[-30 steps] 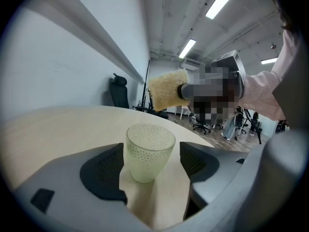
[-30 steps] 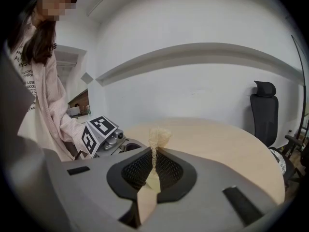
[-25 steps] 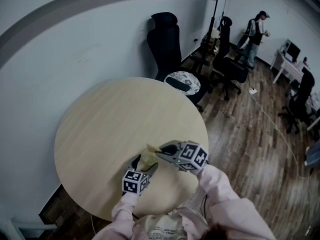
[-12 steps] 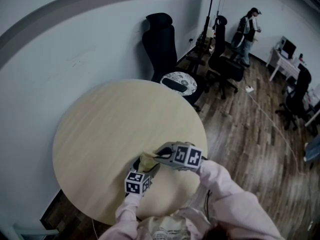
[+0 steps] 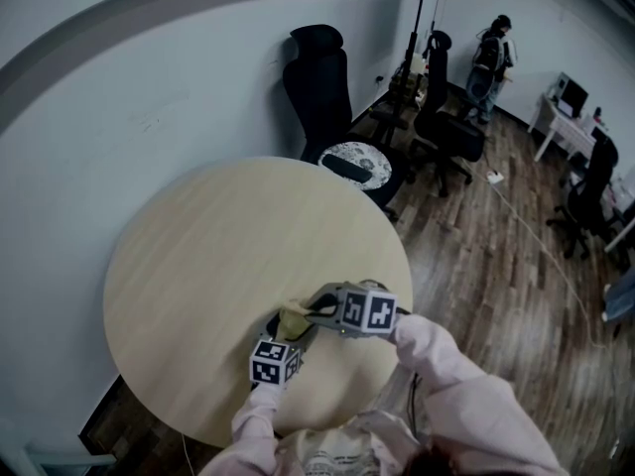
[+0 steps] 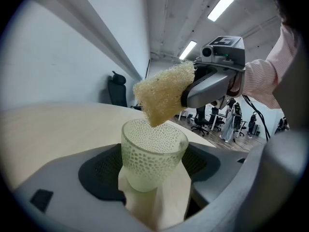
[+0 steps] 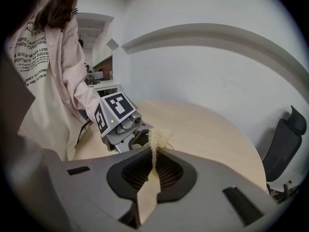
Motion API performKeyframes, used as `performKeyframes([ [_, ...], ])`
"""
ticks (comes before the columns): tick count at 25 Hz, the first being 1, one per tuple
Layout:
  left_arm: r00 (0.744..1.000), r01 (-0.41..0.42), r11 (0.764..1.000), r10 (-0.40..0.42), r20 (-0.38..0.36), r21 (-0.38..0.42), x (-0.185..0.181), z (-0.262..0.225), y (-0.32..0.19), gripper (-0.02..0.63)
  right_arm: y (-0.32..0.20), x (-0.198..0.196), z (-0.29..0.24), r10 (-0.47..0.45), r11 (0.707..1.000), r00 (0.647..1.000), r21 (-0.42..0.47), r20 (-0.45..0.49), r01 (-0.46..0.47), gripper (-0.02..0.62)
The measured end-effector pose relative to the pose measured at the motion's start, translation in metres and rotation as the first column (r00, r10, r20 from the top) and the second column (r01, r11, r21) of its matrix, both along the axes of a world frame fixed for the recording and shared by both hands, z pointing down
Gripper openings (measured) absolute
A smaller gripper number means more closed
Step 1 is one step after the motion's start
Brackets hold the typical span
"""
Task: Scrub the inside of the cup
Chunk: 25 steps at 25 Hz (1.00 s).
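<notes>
A pale, translucent dotted cup (image 6: 152,156) stands upright between the jaws of my left gripper (image 6: 152,167). The jaws have just been closing a little, and they are shut on the cup. My right gripper (image 6: 189,93) comes in from the right, shut on a yellow sponge (image 6: 161,93). The sponge's lower corner dips just inside the cup's rim. In the right gripper view the sponge (image 7: 158,139) is squeezed thin between the jaws, with the left gripper (image 7: 126,135) just beyond it. In the head view both grippers (image 5: 283,337) (image 5: 313,312) meet over the near edge of the round table (image 5: 218,236).
Behind the table stand a black office chair (image 5: 317,77) and a round patterned stool (image 5: 362,162). More chairs (image 5: 446,117), a desk (image 5: 571,107) and a standing person (image 5: 489,62) are far off on the wooden floor. A white wall lies to the left.
The right gripper has rolled a little while keeping the sponge at the cup's mouth. The left gripper and the cup have stayed where they were.
</notes>
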<state>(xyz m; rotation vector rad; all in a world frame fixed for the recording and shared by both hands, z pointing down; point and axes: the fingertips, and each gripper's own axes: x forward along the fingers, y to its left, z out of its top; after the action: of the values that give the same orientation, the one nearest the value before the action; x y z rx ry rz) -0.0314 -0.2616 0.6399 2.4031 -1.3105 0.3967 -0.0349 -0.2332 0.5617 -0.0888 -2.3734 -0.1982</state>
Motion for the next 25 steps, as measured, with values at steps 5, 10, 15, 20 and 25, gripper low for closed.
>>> performKeyframes([
  [5, 1.000, -0.005, 1.000, 0.005, 0.003, -0.003, 0.000, 0.001, 0.001, 0.382, 0.001, -0.001, 0.012, -0.063, 0.997, 0.995, 0.036, -0.072, 0.066, 0.026],
  [10, 1.000, -0.007, 1.000, 0.007, 0.005, 0.001, -0.001, 0.002, 0.000, 0.382, 0.001, -0.001, 0.032, -0.110, 0.991, 0.978, 0.058, -0.175, 0.122, 0.026],
  [15, 1.000, -0.008, 1.000, 0.008, 0.001, -0.003, -0.001, 0.002, 0.001, 0.382, 0.001, -0.002, 0.039, -0.146, 0.983, 0.955, 0.073, -0.259, 0.170, 0.026],
  [20, 1.000, -0.003, 1.000, 0.003, 0.000, -0.004, -0.001, 0.002, 0.001, 0.382, -0.002, -0.002, 0.046, -0.156, 0.981, 0.936, 0.063, -0.316, 0.184, 0.026],
  [25, 1.000, -0.005, 1.000, 0.005, 0.002, 0.001, -0.001, 0.002, 0.001, 0.381, -0.005, -0.003, 0.049, -0.146, 0.982, 0.927, 0.060, -0.344, 0.177, 0.026],
])
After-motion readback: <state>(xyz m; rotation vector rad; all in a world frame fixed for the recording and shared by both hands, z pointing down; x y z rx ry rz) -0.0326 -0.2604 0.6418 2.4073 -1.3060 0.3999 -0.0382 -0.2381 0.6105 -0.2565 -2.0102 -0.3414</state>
